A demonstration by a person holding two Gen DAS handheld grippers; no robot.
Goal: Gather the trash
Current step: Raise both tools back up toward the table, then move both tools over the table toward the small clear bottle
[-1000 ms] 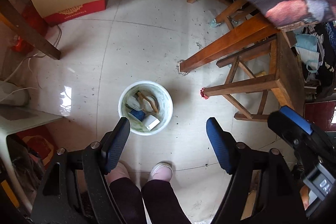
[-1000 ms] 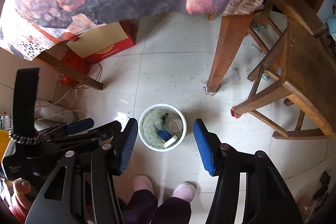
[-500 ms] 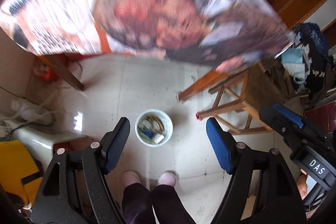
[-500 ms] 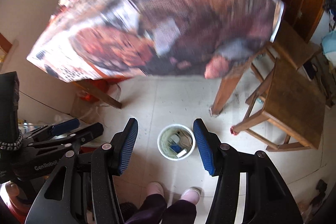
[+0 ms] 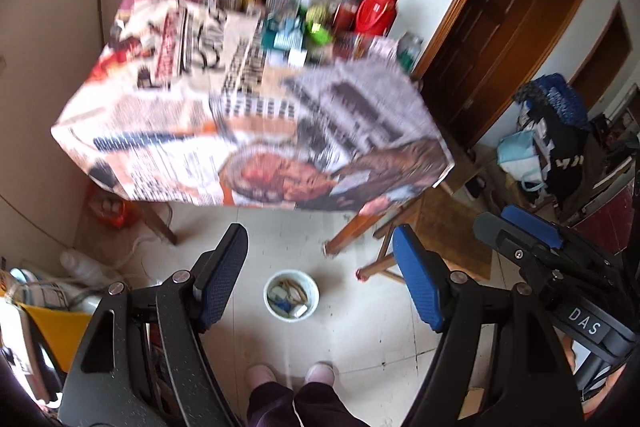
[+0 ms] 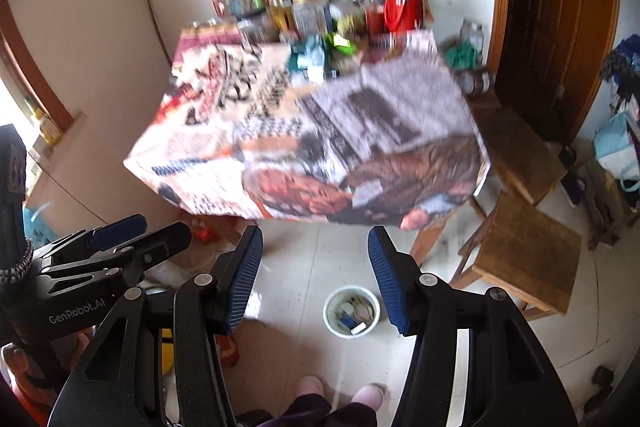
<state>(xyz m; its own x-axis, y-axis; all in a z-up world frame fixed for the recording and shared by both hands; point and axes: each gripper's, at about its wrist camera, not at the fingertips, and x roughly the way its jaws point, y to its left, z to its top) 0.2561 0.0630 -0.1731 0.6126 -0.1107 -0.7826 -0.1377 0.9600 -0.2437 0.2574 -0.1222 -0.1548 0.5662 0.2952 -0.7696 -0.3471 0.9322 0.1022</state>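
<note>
Left gripper (image 5: 320,267): blue-padded fingers (image 5: 420,287) spread wide, nothing between them, touching nothing, held in the air above the floor. Right gripper (image 6: 316,271): blue-padded fingers (image 6: 248,275) apart at a narrower gap, likewise bare of any load and in contact with nothing. Trash bin (image 5: 291,295): small white round pail standing on the pale tiled floor (image 5: 360,339), near the person's feet (image 5: 290,375), just in front of the table's near right leg and left of the wooden stool (image 6: 524,251); in the left wrist view it sits between the two fingers, in the right wrist view close by the right finger. Bin contents: a blue scrap, a white piece and tan strips; further detail too small to tell. Table (image 5: 248,131): covered in printed newspaper, the print smeared and unreadable. Far end of table: bottles, a red jug (image 5: 378,7) and assorted packets, crowded and blurred, single items mostly not distinguishable. Each gripper's body is cut off by the bottom edge of its own view. The table's underside and far legs are hidden by the overhanging paper.
</note>
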